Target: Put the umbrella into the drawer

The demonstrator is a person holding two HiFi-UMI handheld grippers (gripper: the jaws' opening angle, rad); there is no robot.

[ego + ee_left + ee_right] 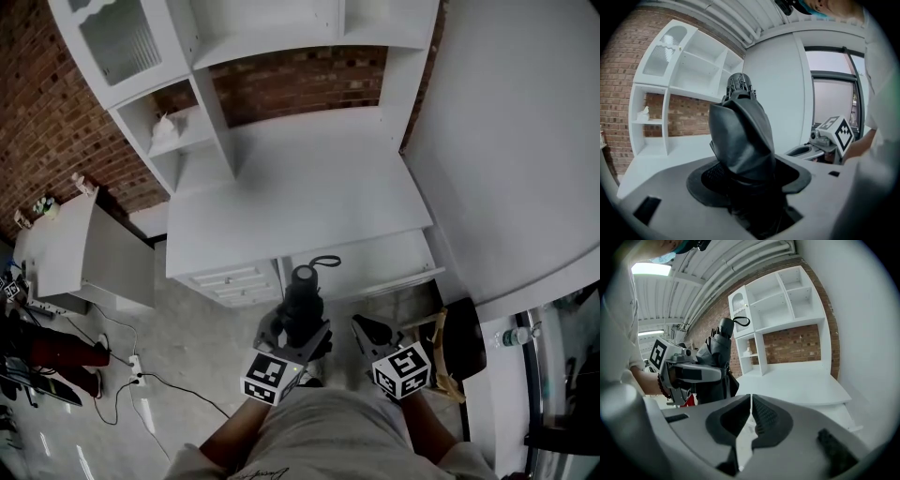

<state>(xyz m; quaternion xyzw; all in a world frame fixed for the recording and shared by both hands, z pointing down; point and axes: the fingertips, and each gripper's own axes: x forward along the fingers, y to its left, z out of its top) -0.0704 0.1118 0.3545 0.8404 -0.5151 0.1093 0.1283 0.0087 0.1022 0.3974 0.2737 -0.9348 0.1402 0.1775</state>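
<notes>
Before the white bench [309, 178], lower centre, a folded umbrella [302, 298] is gripped by the left tool [294, 330], the right tool [368, 330] closed empty.

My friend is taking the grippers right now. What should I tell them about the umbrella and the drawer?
Left hand-held gripper: shut on the folded black umbrella, which stands upright with the strap end on top.
Right hand-held gripper: shut, holding nothing, beside the left one.
Drawer: under the right side of the white desk. It looks pulled open, just ahead of the umbrella.
Done: the umbrella is in hand, in front of the desk.
Left: lower the umbrella into the drawer and let go.
</notes>
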